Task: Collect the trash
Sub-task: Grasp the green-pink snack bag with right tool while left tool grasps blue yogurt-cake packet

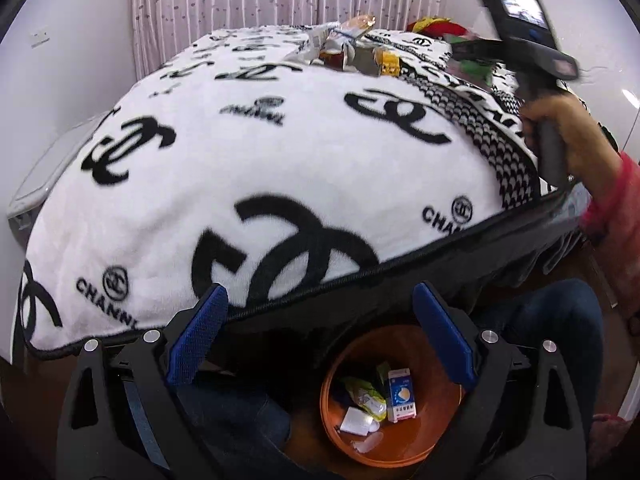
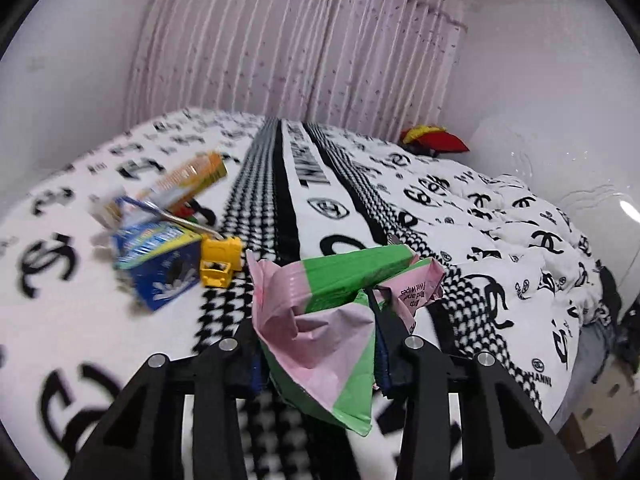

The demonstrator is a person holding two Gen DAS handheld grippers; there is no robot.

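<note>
My right gripper (image 2: 320, 336) is shut on a crumpled pink-and-green wet-wipes packet (image 2: 320, 320), held just above the bed. The left wrist view shows the same gripper (image 1: 464, 56) at the upper right, blurred, in a person's hand. More trash lies on the bed to its left: a blue carton (image 2: 160, 268), a small yellow box (image 2: 220, 264) and an orange box (image 2: 192, 180). My left gripper (image 1: 320, 296) stands open with nothing in it at the bed's near edge, above an orange bin (image 1: 432, 440) on the floor. The bin holds a white-and-blue box (image 1: 401, 396), a yellow-green wrapper (image 1: 366, 396) and white scraps.
A white blanket with black logos (image 1: 280, 160) covers the bed. A red and yellow cushion (image 2: 436, 140) lies at the far end by the pink curtain (image 2: 280, 40). A person's jeans-clad legs (image 1: 560, 320) flank the bin. A white flat object (image 1: 48, 168) sits at the bed's left side.
</note>
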